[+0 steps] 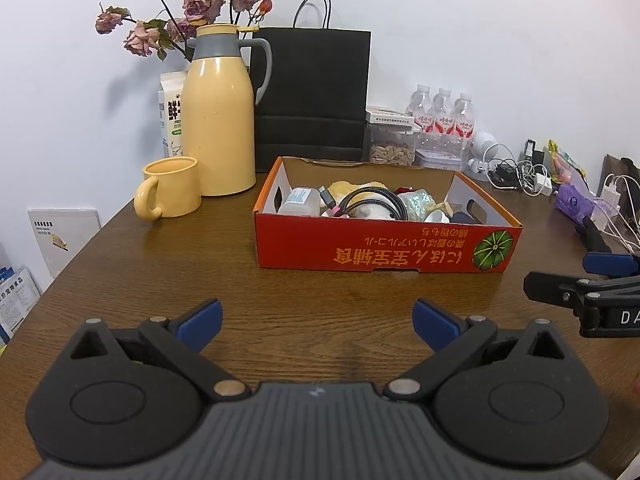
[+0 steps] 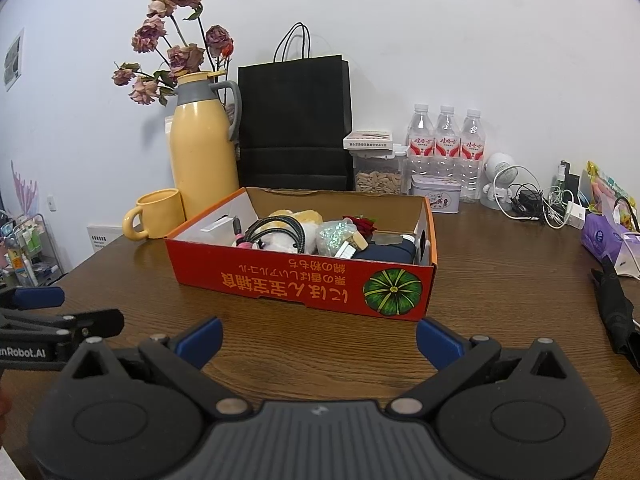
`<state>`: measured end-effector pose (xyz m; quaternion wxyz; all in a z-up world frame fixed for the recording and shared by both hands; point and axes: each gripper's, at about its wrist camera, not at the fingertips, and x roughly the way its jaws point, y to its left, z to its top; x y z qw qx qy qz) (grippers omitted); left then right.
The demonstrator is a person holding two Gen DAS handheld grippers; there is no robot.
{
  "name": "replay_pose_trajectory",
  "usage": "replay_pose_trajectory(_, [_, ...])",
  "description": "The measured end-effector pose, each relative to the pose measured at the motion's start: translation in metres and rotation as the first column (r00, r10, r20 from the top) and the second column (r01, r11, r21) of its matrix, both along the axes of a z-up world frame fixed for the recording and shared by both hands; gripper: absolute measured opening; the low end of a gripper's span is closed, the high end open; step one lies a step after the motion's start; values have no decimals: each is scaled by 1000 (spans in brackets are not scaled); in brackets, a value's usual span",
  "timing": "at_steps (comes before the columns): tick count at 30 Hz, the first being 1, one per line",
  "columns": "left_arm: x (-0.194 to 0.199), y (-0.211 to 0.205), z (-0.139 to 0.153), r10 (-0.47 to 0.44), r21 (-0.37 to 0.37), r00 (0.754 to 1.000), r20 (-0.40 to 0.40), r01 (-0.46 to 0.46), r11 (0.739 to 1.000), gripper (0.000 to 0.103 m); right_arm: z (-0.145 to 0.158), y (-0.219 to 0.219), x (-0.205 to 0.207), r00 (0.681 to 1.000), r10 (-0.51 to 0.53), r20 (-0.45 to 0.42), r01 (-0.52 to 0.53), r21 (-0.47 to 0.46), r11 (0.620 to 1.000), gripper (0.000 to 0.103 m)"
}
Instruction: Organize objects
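Observation:
A red cardboard box (image 1: 360, 250) (image 2: 280, 280) with a pumpkin picture sits mid-table, holding a coiled braided cable (image 1: 374, 200) (image 2: 276, 226), a plush toy (image 2: 296, 216), a small clear bottle (image 1: 300, 200) and other small items. My left gripper (image 1: 318, 322) hovers over the wooden table in front of the box, open and holding nothing. My right gripper (image 2: 319, 340) is also open and empty, just short of the box's front wall. Each gripper shows at the edge of the other's view: the right gripper (image 1: 568, 276) to the right, the left gripper (image 2: 60, 308) to the left.
A yellow thermos jug (image 1: 220, 120), a yellow mug (image 1: 170, 194), dried roses (image 1: 180, 12) and a black paper bag (image 1: 316, 96) stand behind the box. Water bottles (image 2: 446, 140), a nut container (image 2: 378, 176), tangled chargers (image 2: 532, 204), a purple pack (image 2: 600, 236) and a black folded umbrella (image 2: 616, 308) crowd the right side.

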<state>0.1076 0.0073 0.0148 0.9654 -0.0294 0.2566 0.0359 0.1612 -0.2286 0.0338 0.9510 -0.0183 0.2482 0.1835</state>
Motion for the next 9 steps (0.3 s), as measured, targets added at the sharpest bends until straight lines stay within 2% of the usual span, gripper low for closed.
replay_pose_trajectory(9, [-4,0,2,-4,-16,1000,20,4,1000,103,-1,0,1,1000,1,-1,-1,-1,1000,103])
